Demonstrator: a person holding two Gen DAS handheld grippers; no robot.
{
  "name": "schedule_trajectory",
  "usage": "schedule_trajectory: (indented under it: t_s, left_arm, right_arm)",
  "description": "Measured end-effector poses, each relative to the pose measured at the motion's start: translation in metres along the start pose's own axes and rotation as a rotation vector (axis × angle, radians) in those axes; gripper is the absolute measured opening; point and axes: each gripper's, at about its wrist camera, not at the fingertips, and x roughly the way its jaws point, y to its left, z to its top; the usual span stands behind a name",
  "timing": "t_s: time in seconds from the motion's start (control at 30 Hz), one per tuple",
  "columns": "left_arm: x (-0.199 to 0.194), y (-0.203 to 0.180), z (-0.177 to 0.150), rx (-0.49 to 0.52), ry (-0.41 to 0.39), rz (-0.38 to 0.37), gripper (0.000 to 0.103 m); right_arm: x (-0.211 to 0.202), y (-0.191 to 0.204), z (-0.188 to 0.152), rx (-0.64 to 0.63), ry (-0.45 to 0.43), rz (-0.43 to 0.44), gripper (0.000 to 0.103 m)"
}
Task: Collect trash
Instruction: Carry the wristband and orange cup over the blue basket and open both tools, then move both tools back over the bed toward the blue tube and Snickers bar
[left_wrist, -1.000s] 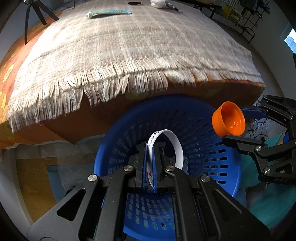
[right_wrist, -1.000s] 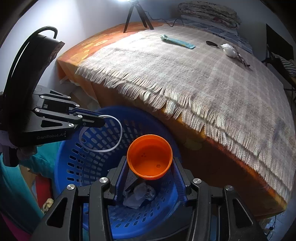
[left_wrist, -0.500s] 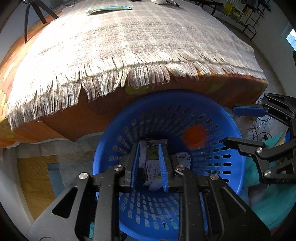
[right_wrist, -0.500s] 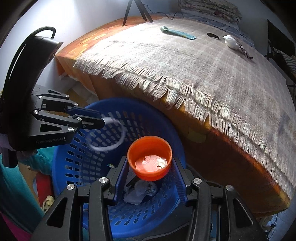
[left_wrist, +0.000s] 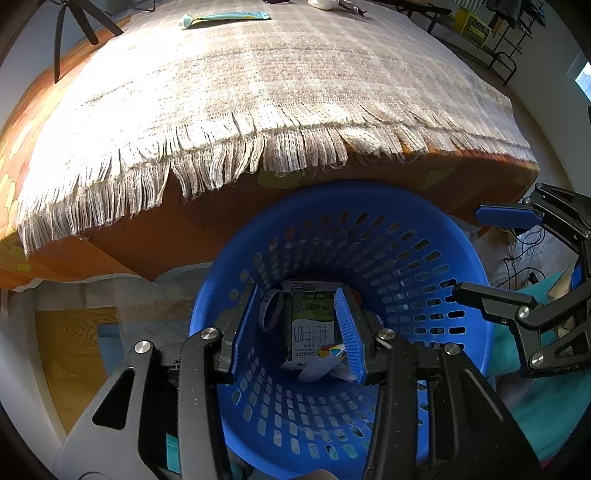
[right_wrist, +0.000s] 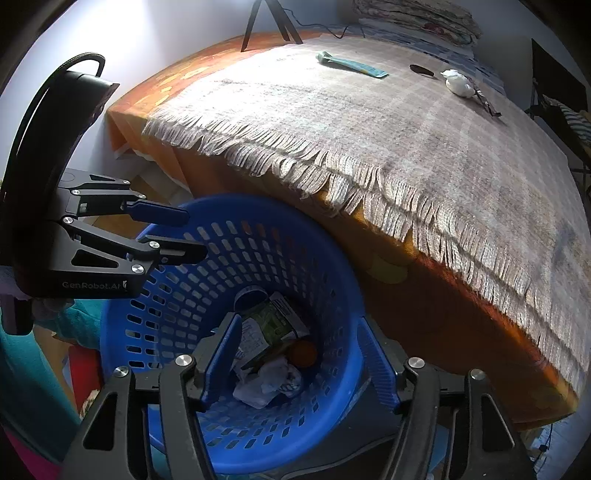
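Blue basket sits against the bed edge; both grippers, left and right, hover spread and empty above it. Orange cap and white band, held before, now lie inside.

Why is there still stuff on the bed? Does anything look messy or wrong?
Nothing is spilled or broken. The blue basket holds the dropped trash. Still lying out on the blanket are a teal tube, a crumpled white wad and a small dark item. Both grippers are open and empty.

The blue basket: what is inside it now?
Inside the blue basket lie a printed carton, an orange cup, crumpled white paper and a white band. Anything beneath them is covered.
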Motion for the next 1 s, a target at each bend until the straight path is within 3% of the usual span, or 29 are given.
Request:
schedule_trajectory:
  t_s: [0.07, 0.17, 0.33, 0.43, 0.77, 1.0]
  left_arm:
    - [0.0, -0.001, 0.0, -0.002, 0.001, 0.001, 0.046]
    - [-0.001, -0.001, 0.0, -0.008, -0.007, 0.009, 0.057]
    - [-0.002, 0.001, 0.002, -0.013, -0.01, 0.017, 0.062]
    - [-0.004, 0.002, 0.003, -0.015, -0.012, 0.02, 0.062]
    - [-0.01, 0.003, 0.012, -0.026, -0.021, 0.017, 0.066]
    - [-0.036, 0.006, 0.037, -0.023, -0.072, 0.011, 0.066]
  right_arm:
    - [0.0, 0.0, 0.0, 0.0, 0.0, -0.003, 0.072]
    - [0.001, -0.002, 0.0, 0.002, 0.002, -0.01, 0.079]
    - [0.003, -0.002, 0.0, 0.007, 0.017, -0.023, 0.081]
    - [0.004, -0.002, -0.001, 0.007, 0.028, -0.033, 0.089]
    - [0.004, -0.008, 0.001, 0.052, 0.018, -0.007, 0.091]
    - [0.0, -0.018, 0.007, 0.089, 0.004, -0.003, 0.092]
